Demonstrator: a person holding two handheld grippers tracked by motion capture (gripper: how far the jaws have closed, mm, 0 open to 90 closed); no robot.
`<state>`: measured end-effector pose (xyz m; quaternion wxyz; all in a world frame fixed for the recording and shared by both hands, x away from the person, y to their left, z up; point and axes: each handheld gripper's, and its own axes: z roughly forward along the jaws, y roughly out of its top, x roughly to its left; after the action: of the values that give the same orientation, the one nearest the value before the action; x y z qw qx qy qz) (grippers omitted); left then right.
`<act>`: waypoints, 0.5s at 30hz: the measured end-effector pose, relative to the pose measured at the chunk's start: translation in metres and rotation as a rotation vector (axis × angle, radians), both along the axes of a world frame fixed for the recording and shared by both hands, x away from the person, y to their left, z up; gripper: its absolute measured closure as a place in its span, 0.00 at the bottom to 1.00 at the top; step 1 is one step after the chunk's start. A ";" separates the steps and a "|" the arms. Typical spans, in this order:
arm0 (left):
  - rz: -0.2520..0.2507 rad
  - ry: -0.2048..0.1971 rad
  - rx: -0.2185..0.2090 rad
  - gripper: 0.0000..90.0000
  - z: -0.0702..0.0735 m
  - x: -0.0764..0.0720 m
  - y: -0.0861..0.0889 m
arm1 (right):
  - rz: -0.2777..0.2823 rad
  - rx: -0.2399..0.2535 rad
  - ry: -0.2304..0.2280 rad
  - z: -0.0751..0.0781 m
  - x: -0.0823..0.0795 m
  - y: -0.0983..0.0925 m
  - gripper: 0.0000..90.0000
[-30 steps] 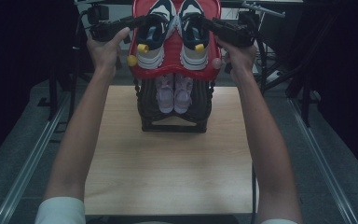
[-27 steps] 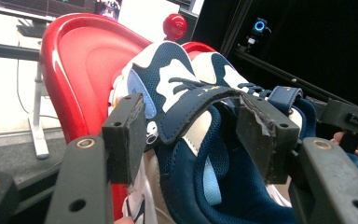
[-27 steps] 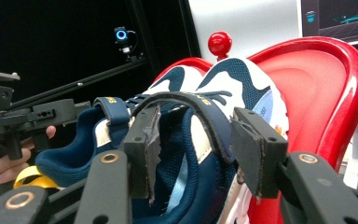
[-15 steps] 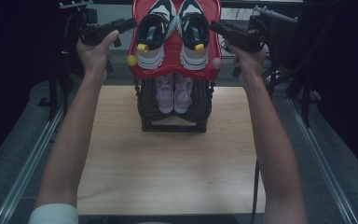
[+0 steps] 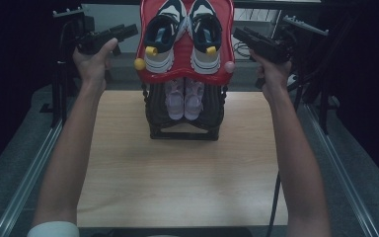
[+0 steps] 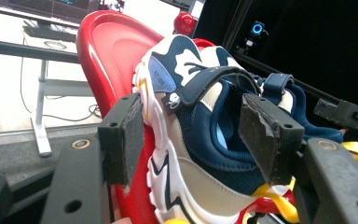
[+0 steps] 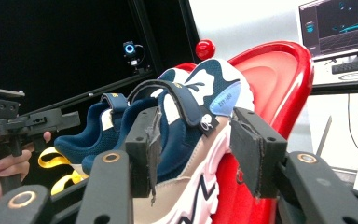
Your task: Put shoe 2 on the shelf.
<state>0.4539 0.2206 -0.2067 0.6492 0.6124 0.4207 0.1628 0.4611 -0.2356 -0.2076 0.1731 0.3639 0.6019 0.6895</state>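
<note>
Shoes are sitting side by side on a red tray (image 5: 144, 39) at the far end of the wooden table (image 5: 177, 168). The left shoe (image 5: 161, 39) and the right shoe (image 5: 203, 42) are blue, white and tan, with their toes pointing away from the person and a yellow loop at each heel. The tray is resting on top of a black rack (image 5: 153, 106), and a small pair of pale purple shoes (image 5: 183, 98) is sitting inside the rack below.

A person is holding up the left gripper (image 5: 128, 31) just beside the left edge of the tray. Its two black fingers (image 6: 121, 135) are standing wide apart with nothing pinched between them. In the left gripper view the left shoe is showing in the gap, but the pads are not touching it.

The right gripper (image 5: 241, 35) is hanging just beside the right edge of the tray. Its fingers (image 7: 144, 149) are spread wide too, and they are gripping nothing. In the right gripper view the right shoe is showing between them, farther off, without touching the pads.
</note>
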 end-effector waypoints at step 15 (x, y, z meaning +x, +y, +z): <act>-0.003 -0.014 -0.009 0.44 -0.011 -0.015 0.016 | -0.004 0.005 -0.006 -0.016 -0.010 -0.018 0.60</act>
<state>0.4386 0.2362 -0.2176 0.6552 0.6089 0.4160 0.1643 0.4508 -0.2537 -0.2232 0.1751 0.3636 0.5988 0.6918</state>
